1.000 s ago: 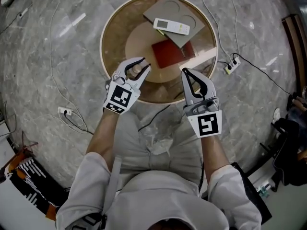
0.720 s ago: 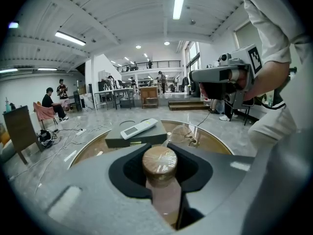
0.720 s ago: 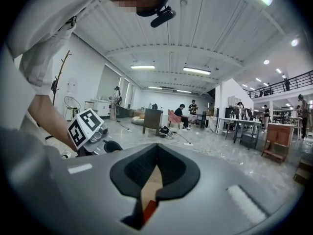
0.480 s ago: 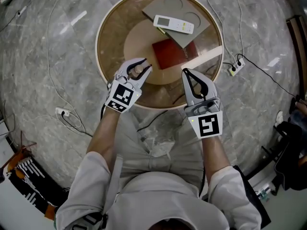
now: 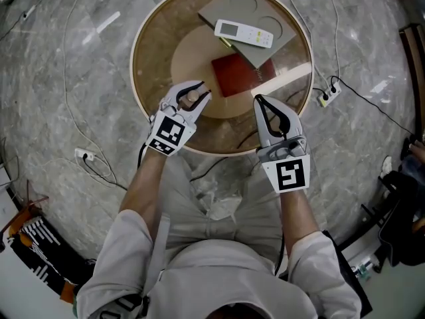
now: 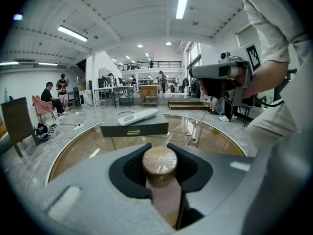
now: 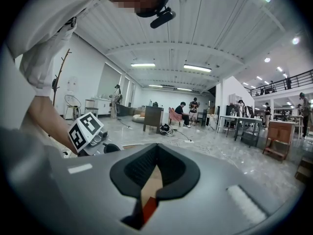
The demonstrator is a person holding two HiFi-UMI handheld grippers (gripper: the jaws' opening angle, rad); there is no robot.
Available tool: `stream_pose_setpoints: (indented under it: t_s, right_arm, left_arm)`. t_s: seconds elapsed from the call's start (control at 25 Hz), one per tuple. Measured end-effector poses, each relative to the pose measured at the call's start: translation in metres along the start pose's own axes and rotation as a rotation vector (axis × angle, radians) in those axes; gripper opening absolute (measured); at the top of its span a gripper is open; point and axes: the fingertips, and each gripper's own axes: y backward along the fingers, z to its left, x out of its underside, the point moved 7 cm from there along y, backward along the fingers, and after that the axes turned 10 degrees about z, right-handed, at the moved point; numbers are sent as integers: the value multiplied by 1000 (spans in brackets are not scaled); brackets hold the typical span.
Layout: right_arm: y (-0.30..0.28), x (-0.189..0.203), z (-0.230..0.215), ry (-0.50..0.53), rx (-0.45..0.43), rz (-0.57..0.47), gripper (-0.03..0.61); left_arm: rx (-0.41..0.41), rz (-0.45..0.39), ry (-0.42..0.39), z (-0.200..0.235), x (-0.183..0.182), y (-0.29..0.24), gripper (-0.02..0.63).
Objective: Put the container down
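A small container with a round brown lid [image 5: 192,98] sits between the jaws of my left gripper [image 5: 188,98], which is shut on it over the near left part of the round glass table [image 5: 141,42]. The left gripper view shows the lid [image 6: 159,161] from the side, with the pads [image 6: 128,170] pressing on the body below it. Whether the container's base touches the glass cannot be seen. My right gripper [image 5: 259,100] hovers over the table's near right part, shut, with nothing in it; in its own view [image 7: 156,153] the tips meet.
A dark red book [image 5: 234,75] lies on the table beyond both grippers. Further back stands a flat grey box [image 5: 255,8] with a white remote [image 5: 244,33] on top. A power strip [image 5: 327,92] and cables lie on the marble floor around the table.
Both grippers keep their places and their grips. Only the head view has shifted slightly, so the table shows a little more fully.
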Motion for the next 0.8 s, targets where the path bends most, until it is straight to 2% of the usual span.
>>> stream_pose_setpoints:
  t_s: [0.28,0.6,0.64,0.72,0.76,0.8]
  right_arm:
    - [-4,4,1,4,-6,2,5]
    - [-4,6,1,2,-9,6,5]
    - [-4,6,1,2,-10,5,5]
    - [-4,7,1,3,-11,5,5]
    - [-4,7,1,2,-12,5,5]
    - [-4,6,1,1,-12,5,5]
  left_arm:
    - [3,3,-7,-3,10,-3,104]
    - [-2,-35,-20,-3,5,-2,110]
    - [0,-44,-20,-3,3,-2,125]
    - [4,-57,-11,-3,2,-1,278]
    - [1,-59,-10,-2,1,-1,327]
    - [-4,-59,-12,-2,1,0,336]
